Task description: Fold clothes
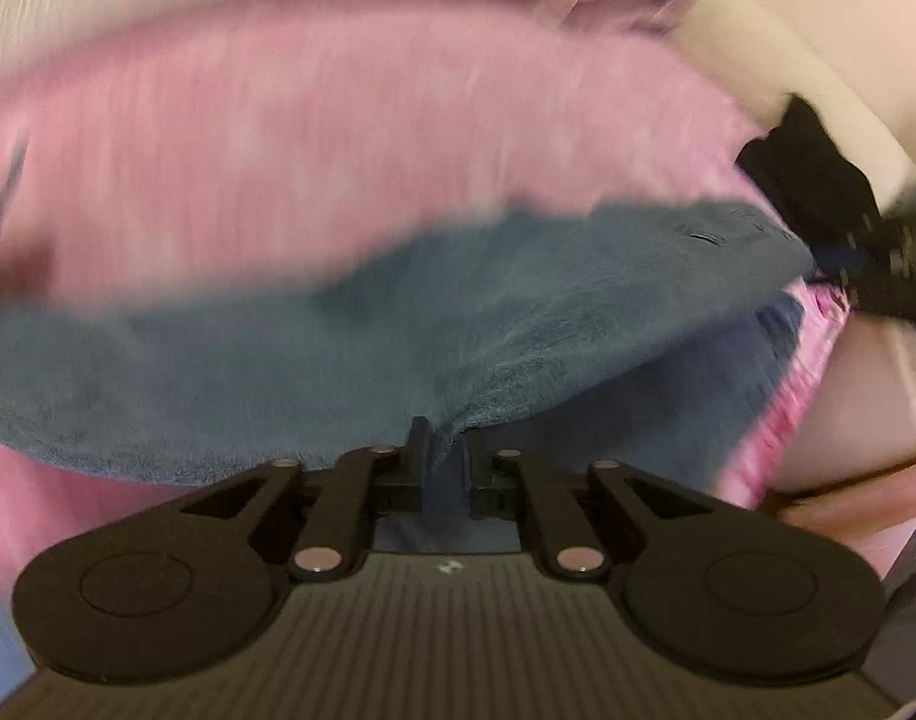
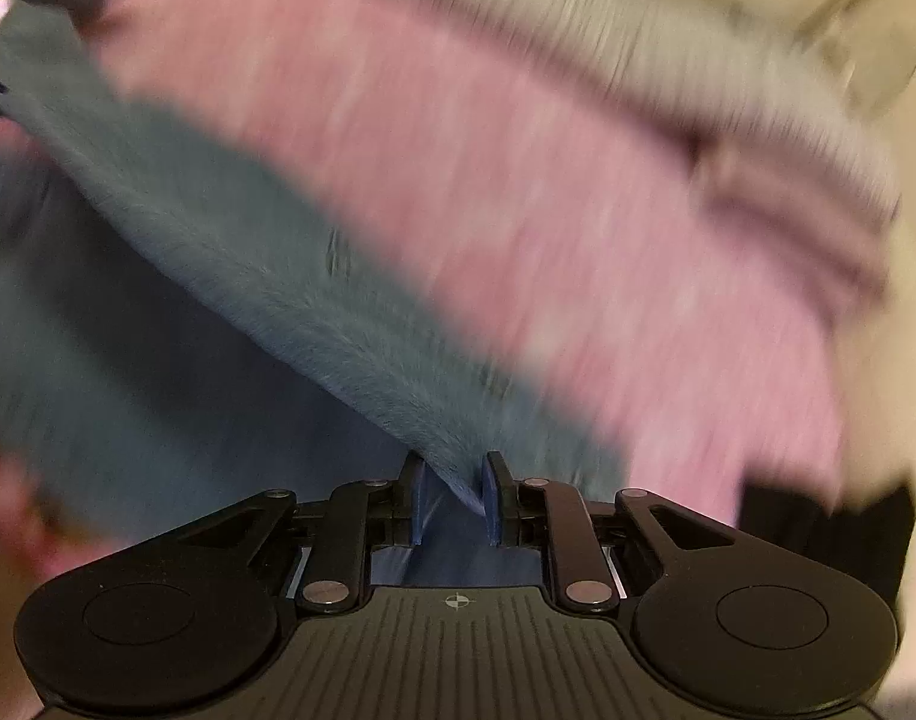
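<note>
Surface: pink sheet [image 1: 350, 138] under everything, badly blurred in both views.
Cloth: blue garment [image 1: 398, 330] lifted clear of sheet, stretched between both grippers.
Left gripper [image 1: 446, 450]: clenched on a garment edge, fabric pinched between pads.
Right gripper [image 2: 452, 480]: clenched on another edge, fold bunched between blue pads [image 2: 492, 498].
Risk: thin pinch near the hem could slip during a fast swing; uneven pull would skew the fold.
</note>
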